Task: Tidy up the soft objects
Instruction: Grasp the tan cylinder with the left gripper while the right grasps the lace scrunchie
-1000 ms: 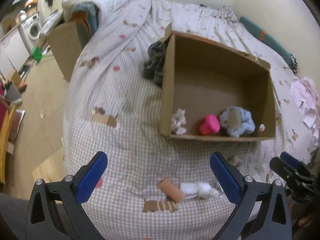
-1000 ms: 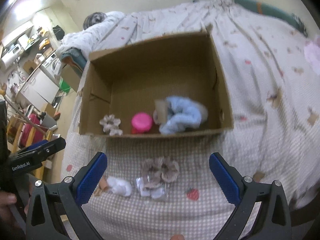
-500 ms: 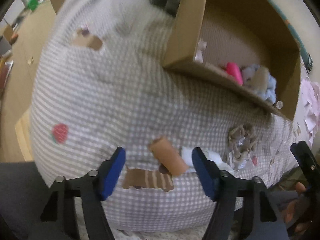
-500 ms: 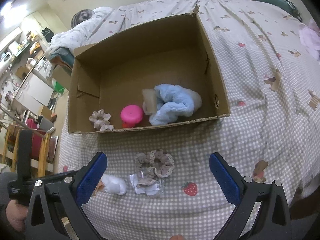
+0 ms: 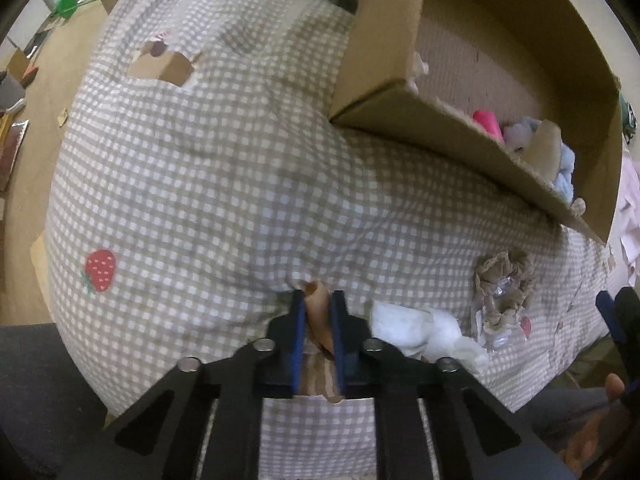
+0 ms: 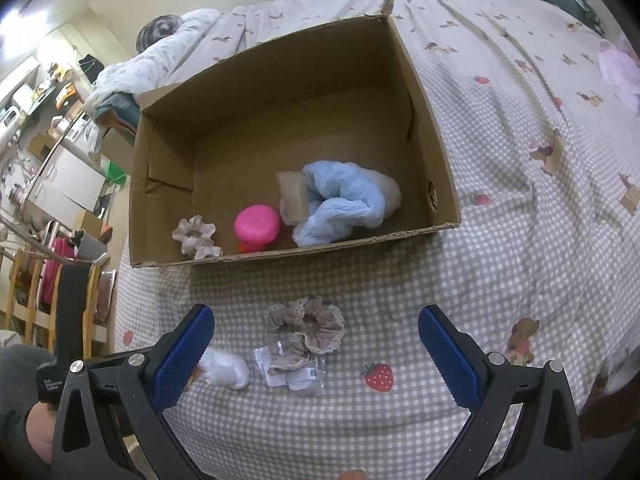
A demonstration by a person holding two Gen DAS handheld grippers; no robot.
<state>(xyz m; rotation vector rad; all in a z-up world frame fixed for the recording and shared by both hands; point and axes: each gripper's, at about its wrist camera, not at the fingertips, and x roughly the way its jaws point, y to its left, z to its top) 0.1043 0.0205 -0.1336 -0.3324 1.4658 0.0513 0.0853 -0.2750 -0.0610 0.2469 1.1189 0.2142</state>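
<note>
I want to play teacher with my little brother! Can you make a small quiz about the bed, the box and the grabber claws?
1. True or false: the left gripper is shut on the tan roll.
2. Which lies on the bedspread outside the cardboard box?
A. pink toy
B. beige scrunchie
C. blue fluffy cloth
3. Fill in: the right gripper is ____, holding nothing.

Key: 1 true; 2 B; 3 open.
</note>
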